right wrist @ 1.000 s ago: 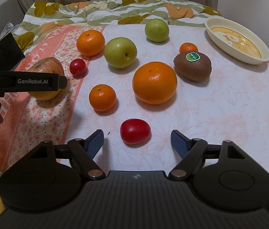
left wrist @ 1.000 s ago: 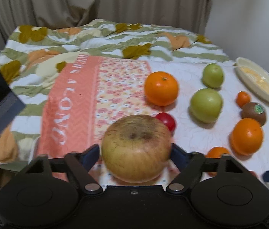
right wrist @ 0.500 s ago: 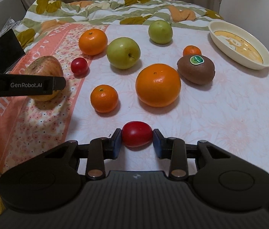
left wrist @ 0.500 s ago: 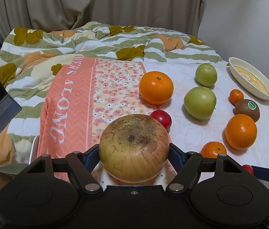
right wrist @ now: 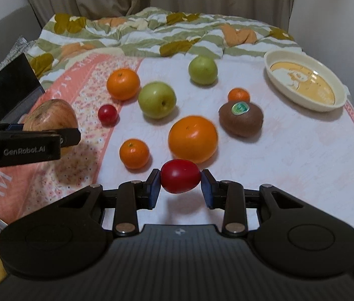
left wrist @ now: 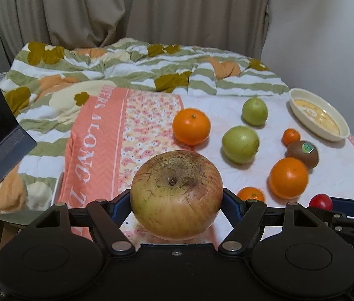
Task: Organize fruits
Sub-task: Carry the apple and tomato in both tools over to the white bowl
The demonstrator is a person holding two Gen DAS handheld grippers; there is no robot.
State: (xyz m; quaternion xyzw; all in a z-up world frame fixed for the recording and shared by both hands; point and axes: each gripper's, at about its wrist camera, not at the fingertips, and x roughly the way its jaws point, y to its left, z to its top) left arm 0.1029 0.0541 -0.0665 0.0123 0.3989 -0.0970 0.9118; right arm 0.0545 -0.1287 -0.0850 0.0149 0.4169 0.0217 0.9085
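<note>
A big yellow-red apple (left wrist: 177, 195) fills my left gripper (left wrist: 177, 202), which is shut on it and holds it above the peach floral cloth (left wrist: 94, 155). The same apple (right wrist: 51, 113) shows at the left of the right wrist view. My right gripper (right wrist: 180, 186) is shut on a small red tomato-like fruit (right wrist: 180, 179), lifted just off the white cloth (right wrist: 289, 155). Lying loose on the table are a large orange (right wrist: 192, 139), a mandarin (right wrist: 134, 154), a small red fruit (right wrist: 107, 114), two green apples (right wrist: 156, 99), another orange (right wrist: 123, 84) and a kiwi (right wrist: 240, 119).
A cream oval dish (right wrist: 327, 105) sits at the far right by the table edge. A tiny mandarin (right wrist: 238, 95) lies behind the kiwi. A dark laptop (right wrist: 11, 92) stands at the left, with a rumpled striped blanket (right wrist: 151, 32) and curtains behind.
My right gripper went from open around the red fruit to shut on it and rose with it. My left gripper rose a little with the apple.
</note>
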